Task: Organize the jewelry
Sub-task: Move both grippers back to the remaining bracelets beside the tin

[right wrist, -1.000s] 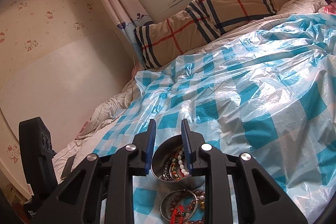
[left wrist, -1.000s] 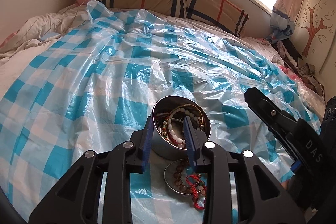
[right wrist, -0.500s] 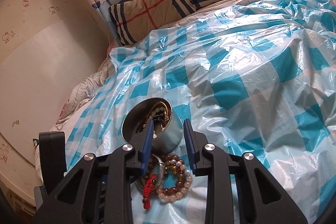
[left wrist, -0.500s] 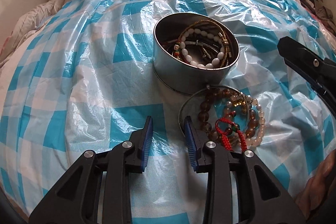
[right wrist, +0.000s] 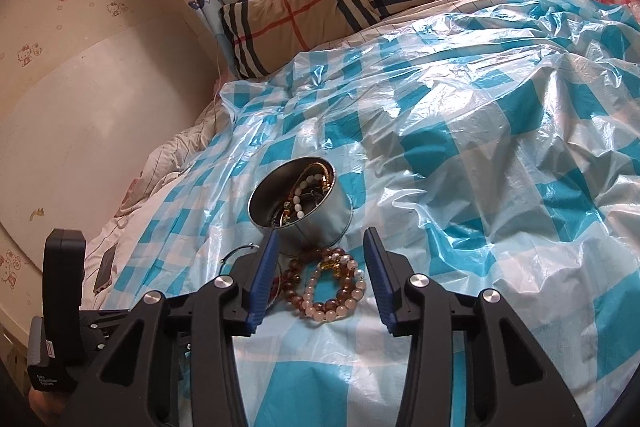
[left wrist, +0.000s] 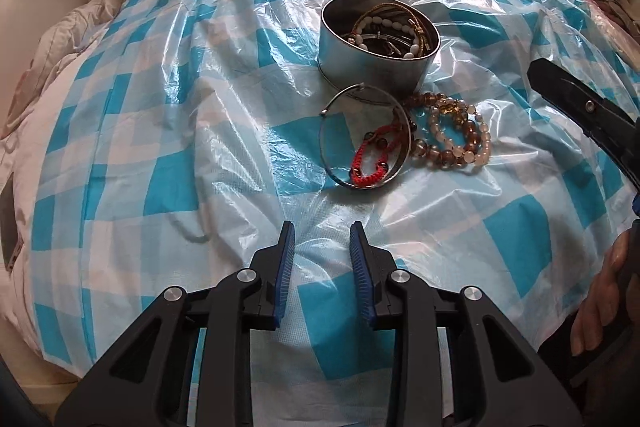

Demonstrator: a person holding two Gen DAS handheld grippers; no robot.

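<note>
Beaded bracelets [right wrist: 326, 289], light, limp, slippery, lying beside tin [right wrist: 298, 205]; right gripper [right wrist: 318, 269] fingers widening, grasping nothing, straddling strand; left gripper [left wrist: 322, 265] hanging slightly parted, empty.

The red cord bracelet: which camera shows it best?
The left wrist view: the red cord bracelet lies in full sight inside the silver bangle. In the right wrist view the right gripper finger hides nearly all of it.
</note>
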